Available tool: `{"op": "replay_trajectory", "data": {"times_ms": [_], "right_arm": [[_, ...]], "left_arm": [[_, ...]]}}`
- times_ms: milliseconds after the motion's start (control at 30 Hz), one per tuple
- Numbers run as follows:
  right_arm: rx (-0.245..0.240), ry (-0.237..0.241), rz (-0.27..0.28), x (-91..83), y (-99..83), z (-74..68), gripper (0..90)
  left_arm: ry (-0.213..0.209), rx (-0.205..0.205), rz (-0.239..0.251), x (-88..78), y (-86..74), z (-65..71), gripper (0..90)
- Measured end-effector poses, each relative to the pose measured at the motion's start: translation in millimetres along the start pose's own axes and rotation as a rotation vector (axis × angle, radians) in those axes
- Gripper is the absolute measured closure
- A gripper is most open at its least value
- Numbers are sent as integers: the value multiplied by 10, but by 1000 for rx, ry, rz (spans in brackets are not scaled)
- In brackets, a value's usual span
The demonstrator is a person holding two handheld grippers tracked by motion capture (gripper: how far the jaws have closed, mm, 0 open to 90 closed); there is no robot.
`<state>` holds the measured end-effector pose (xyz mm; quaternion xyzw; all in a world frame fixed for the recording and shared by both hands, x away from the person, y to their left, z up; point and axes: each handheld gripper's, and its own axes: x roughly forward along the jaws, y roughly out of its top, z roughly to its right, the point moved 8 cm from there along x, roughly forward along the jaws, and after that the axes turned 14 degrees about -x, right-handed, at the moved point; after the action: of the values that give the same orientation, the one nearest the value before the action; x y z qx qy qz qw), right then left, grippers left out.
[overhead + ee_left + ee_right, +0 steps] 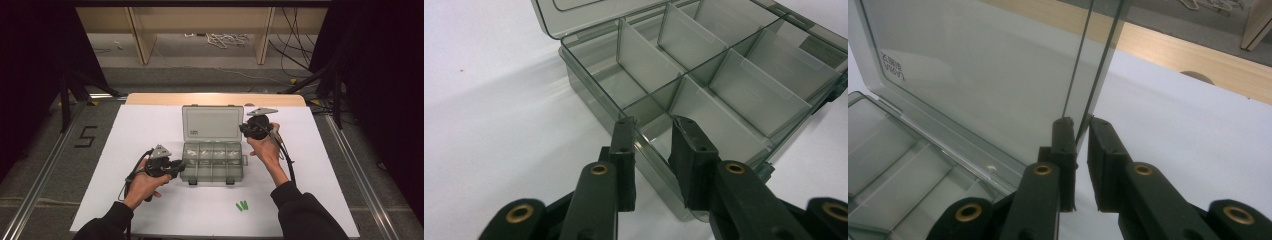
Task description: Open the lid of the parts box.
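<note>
A smoky clear plastic compartment box stands open in the middle of the white sheet, its lid raised upright at the back. My left gripper is at the box's front left corner. In the left gripper view its jaws straddle the box wall, one outside and one inside an empty compartment, gripping it. My right gripper is at the lid's right edge. In the right gripper view it is shut on the thin edge of the lid.
Two or three small green pieces lie on the white sheet in front of the box, to the right. A wooden table edge runs behind the sheet. Dark curtains hang on both sides, and cables lie on the floor beyond.
</note>
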<state>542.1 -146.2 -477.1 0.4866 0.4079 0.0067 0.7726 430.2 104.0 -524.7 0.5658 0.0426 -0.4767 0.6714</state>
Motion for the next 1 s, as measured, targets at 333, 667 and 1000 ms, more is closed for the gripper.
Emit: {"op": "replay_trajectory", "data": {"times_ms": [333,667,1000], "right_arm": [[63,9,-34,55,-8,23,825],[91,8,-40,106,9,52,837],[101,3,-35,129,16,63,838]], "left_arm": [[3,1,0,-1,0,2,718],[-3,-16,4,2,1,5,717],[-9,-35,19,12,5,7,716]]}}
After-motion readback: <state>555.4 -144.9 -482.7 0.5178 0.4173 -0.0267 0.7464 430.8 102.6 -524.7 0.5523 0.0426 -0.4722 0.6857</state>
